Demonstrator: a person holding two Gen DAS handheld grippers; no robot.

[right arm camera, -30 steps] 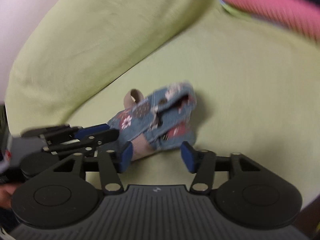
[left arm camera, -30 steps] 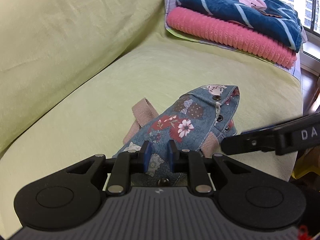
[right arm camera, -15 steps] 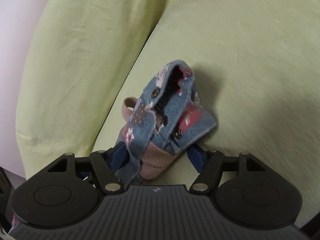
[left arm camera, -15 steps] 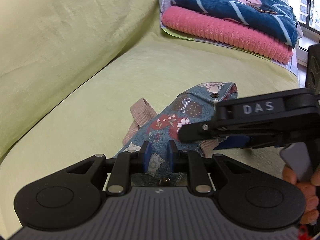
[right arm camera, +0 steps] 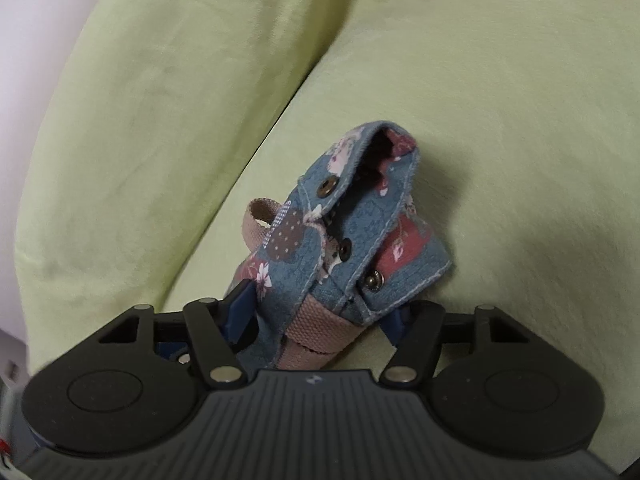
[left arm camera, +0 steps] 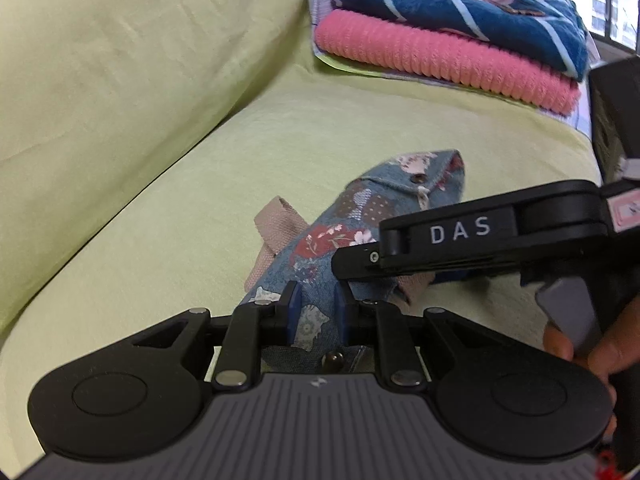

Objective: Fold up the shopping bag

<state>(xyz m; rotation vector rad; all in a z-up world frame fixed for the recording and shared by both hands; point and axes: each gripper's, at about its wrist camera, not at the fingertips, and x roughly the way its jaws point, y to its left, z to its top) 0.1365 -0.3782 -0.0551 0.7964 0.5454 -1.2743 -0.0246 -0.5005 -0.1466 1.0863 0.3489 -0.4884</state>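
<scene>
On green sofa cushion (right arm camera: 500,120): bundled floral denim bag (right arm camera: 352,240), left tongs (left arm camera: 316,312) clamping it, right tongs (right arm camera: 320,316) closing around webbing strap (right arm camera: 320,328).

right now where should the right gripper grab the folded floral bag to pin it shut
Grip the folded floral bag across its near end, at the tan webbing strap, coming in low from the open-flap side. The flap with the snap gapes there, and the right gripper already straddles that bundle.
</scene>
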